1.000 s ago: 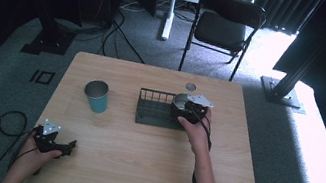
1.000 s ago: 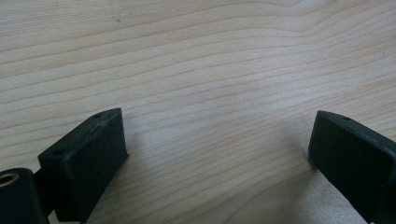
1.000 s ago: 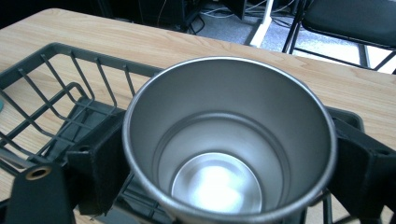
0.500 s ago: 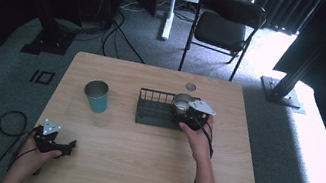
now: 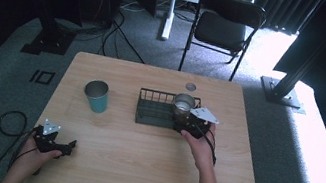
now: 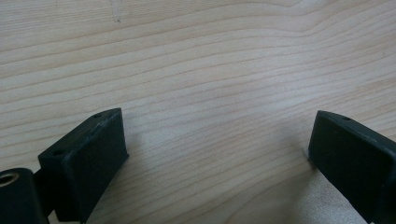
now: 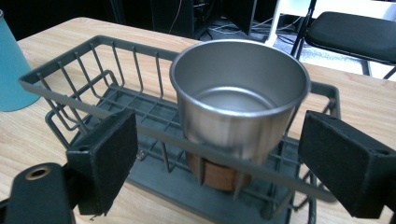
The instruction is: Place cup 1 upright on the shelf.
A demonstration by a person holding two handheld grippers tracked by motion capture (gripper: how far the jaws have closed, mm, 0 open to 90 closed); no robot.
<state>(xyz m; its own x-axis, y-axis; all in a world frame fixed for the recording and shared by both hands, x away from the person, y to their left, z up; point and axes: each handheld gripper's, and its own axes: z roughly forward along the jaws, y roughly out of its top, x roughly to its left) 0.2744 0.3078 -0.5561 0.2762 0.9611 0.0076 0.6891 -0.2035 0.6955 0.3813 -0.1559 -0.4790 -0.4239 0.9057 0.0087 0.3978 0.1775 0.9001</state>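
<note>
A steel cup (image 7: 240, 102) with a brown base stands upright in the right end of a dark wire basket (image 7: 70, 79) at the table's middle (image 5: 155, 108). My right gripper (image 5: 192, 123) sits just in front of the basket, open, its jaws wide apart on either side of the cup (image 5: 183, 103) without touching it. A teal cup (image 5: 96, 95) stands upright left of the basket. My left gripper (image 5: 54, 144) rests low over the bare wood near the front left corner, open, with nothing between its jaws (image 6: 215, 154).
The wooden table (image 5: 137, 168) has free room in front of the basket. A small round grommet (image 5: 191, 86) is set in the far edge. A black folding chair (image 5: 225, 26) stands beyond the table, and cables lie on the floor.
The right gripper has let go of the steel cup, which now stands in the basket, and has drawn back a little toward the person. The left gripper has not moved.
</note>
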